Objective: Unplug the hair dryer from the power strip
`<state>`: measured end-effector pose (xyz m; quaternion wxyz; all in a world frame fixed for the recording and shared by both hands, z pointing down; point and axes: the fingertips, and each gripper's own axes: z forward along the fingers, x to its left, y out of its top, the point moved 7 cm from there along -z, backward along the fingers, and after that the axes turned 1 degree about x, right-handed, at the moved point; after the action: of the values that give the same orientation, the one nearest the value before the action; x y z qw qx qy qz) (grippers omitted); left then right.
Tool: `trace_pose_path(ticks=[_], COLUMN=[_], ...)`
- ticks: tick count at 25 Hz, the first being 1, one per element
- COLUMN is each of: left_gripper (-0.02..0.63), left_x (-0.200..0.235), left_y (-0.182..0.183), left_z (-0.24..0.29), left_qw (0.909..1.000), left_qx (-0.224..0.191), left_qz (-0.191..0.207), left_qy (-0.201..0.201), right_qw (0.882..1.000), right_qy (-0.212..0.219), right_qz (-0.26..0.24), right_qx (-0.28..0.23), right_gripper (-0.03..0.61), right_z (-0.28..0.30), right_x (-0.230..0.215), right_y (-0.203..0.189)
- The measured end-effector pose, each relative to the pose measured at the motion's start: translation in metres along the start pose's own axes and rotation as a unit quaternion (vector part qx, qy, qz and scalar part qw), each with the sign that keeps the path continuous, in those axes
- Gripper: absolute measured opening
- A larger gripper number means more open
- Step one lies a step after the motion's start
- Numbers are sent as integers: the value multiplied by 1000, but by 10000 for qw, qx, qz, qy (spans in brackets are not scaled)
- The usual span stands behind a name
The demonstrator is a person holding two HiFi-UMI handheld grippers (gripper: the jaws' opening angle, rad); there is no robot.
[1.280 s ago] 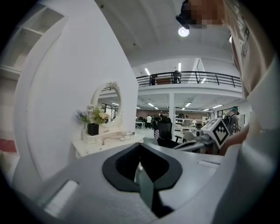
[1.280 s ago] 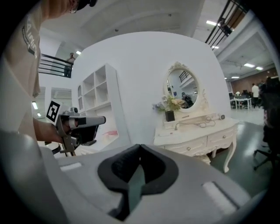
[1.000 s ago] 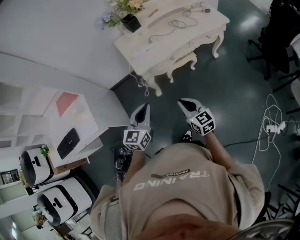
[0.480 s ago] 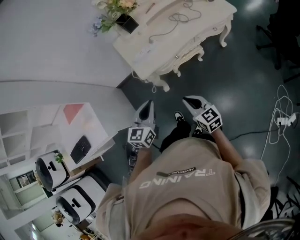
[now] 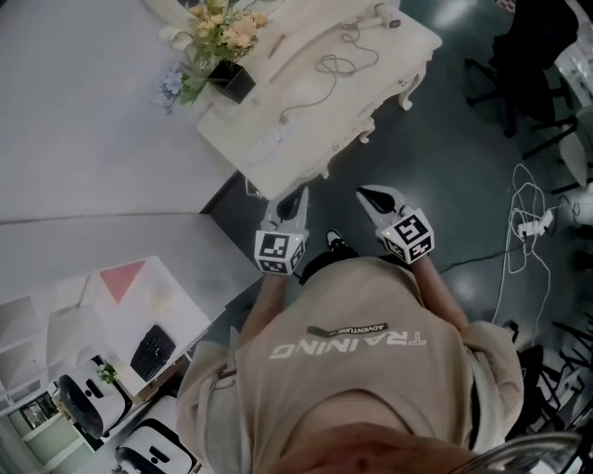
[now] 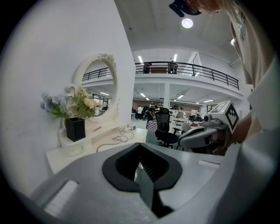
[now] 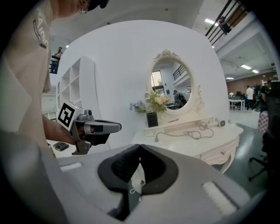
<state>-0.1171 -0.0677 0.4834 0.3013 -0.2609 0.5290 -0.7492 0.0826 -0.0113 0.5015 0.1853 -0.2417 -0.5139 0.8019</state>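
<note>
**Both grippers shut and empty, near the white table**

The left gripper [image 5: 295, 202] and right gripper [image 5: 373, 197] are held out side by side over the dark floor [image 5: 463, 157]. Each has its jaws pressed together on nothing. Just ahead stands the table [image 5: 306, 139]. The hair dryer [image 5: 384, 13] lies at one end, its cord [image 5: 326, 69] looped across the top. The flowers [image 5: 215, 32] stand at the other end.

White hair dryer [image 5: 383, 13], lying on table [image 5: 389, 51], cord [image 5: 335, 63] looped

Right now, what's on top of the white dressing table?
Dressing table holds a black vase of flowers, a loose cord, the hair dryer at its far end. No power strip shows; flowers hide that corner.
</note>
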Motion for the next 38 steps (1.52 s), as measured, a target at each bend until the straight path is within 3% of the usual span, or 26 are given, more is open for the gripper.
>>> trace_pose_path(ticks=[4, 9, 15, 23, 29, 33, 38], left_gripper=[3, 2, 3, 3, 3, 3, 3], left_x=[25, 43, 84, 138, 166, 178, 196], left_y=[1, -10, -29, -22, -19, -44, -77], left_z=[22, 25, 21, 45, 108, 155, 187], left_qw=[9997, 9992, 9980, 9910, 9888, 9821, 9677], left_qx=[29, 145, 406, 701, 1010, 1525, 2179], left_qz=[91, 36, -464, -449, -378, -386, -513], left_qy=[-215, -370, 131, 1046, 1034, 1037, 1159], right_qw=[9993, 9991, 9945, 9824, 9675, 9635, 9740], right_qy=[-38, 293, -31, 424, 947, 1235, 1065], right_qz=[360, 111, -109, -262, -465, -554, -673], right_qx=[-111, 279, 1039, 1799, 2299, 2309, 1885], right_gripper=[2, 2, 2, 2, 2, 3, 5], right_z=[35, 80, 136, 220, 284, 314, 340], right_x=[-1, 5, -14, -62, -98, -117, -134], right_y=[16, 23, 27, 29, 15, 3, 5])
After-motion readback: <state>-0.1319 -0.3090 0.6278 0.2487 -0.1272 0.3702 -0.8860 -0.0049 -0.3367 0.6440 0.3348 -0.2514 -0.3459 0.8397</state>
